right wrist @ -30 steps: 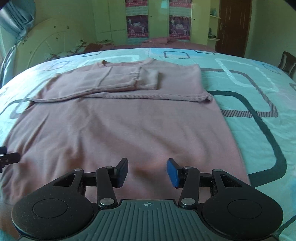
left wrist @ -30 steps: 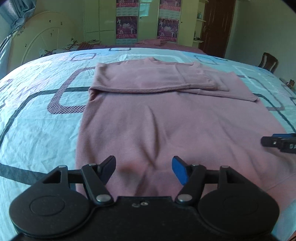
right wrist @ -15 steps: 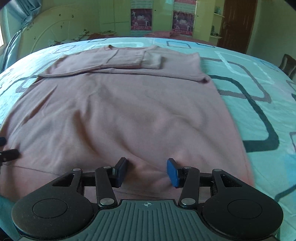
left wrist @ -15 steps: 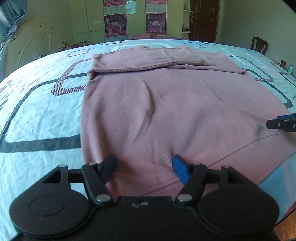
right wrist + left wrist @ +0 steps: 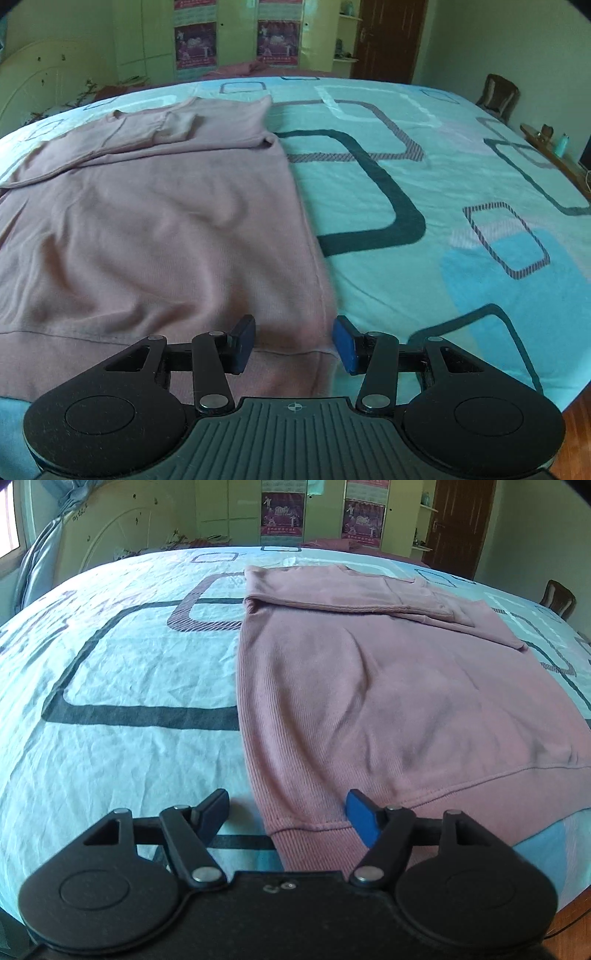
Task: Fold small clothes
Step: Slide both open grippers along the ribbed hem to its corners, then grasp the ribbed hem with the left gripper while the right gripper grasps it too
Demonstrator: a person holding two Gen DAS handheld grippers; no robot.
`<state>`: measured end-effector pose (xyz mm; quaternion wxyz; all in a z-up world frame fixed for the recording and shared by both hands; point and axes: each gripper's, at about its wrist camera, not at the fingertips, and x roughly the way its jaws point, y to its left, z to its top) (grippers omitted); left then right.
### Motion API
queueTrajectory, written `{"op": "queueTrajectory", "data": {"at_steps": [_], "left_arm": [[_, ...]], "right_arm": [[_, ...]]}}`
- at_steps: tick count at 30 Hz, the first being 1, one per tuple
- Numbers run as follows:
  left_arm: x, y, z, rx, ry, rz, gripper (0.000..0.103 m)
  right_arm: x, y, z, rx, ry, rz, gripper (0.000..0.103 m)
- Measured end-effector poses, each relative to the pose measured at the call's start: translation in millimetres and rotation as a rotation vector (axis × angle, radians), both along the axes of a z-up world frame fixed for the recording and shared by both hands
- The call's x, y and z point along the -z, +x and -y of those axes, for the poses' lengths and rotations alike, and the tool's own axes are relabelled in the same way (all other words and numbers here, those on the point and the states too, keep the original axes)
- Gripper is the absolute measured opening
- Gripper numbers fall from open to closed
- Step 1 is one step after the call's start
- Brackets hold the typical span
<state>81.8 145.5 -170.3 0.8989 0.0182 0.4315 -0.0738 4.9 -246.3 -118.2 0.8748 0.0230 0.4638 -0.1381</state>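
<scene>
A pink sweater (image 5: 388,686) lies flat on the bed, its sleeves folded across the chest at the far end (image 5: 369,594). My left gripper (image 5: 288,812) stands open over the sweater's near left hem corner, which lies between its fingers untouched. In the right wrist view the same sweater (image 5: 147,229) fills the left half. My right gripper (image 5: 293,341) is open above the near right hem corner, with the side seam running between its pads. Neither gripper holds cloth.
The bed sheet (image 5: 110,683) is pale blue with dark rounded-square outlines (image 5: 399,206). A white headboard (image 5: 110,542) and wardrobes stand beyond. A dark door (image 5: 388,37), a wooden chair (image 5: 498,96) and a side shelf (image 5: 550,147) are at the right. The bed's near edge drops to wooden floor.
Both grippers have drawn back toward the near hem and spread apart, the left one to the sweater's left corner, the right one to its right corner. The other gripper has left each view.
</scene>
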Motion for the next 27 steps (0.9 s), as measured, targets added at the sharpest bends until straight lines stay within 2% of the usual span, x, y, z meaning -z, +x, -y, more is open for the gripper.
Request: {"op": "queueTrajectory", "data": {"at_steps": [3, 5, 7, 9, 11, 12, 14, 17, 21, 27], "left_arm": [[1, 0, -1, 0.012, -0.013, -0.012, 0.066], [1, -1, -1, 0.02, -0.026, -0.022, 0.059], [1, -2, -4, 0.003, -0.081, -0.042, 0.059], [2, -4, -4, 0.009, -0.096, -0.052, 0.057], [1, -6, -3, 0.022, -0.128, -0.063, 0.04], [1, -6, -3, 0.022, -0.15, -0.076, 0.036], [2, -6, -3, 0.033, -0.193, -0.106, 0.022], [3, -2, -7, 0.041, -0.249, -0.13, 0.01], [-6, 5, -13, 0.052, -0.316, -0.115, 0.006], [-39, 18, -11, 0.094, -0.359, -0.006, 0.006]], "right_arm": [[2, -5, 11, 0.037, 0.069, 0.0, 0.047], [2, -7, 15, 0.057, 0.1, 0.001, 0.046], [1, -8, 15, 0.065, 0.121, 0.003, 0.046], [1, -10, 13, 0.067, 0.138, -0.001, 0.046], [1, -11, 13, 0.07, 0.152, 0.001, 0.035], [0, -12, 14, 0.07, 0.166, 0.004, 0.026], [-2, -13, 12, 0.069, 0.169, 0.004, 0.024], [-2, -13, 11, 0.068, 0.17, 0.002, 0.021], [-7, -14, 12, 0.079, 0.196, 0.015, 0.016], [-32, -10, 11, 0.066, 0.223, 0.069, 0.016]]}}
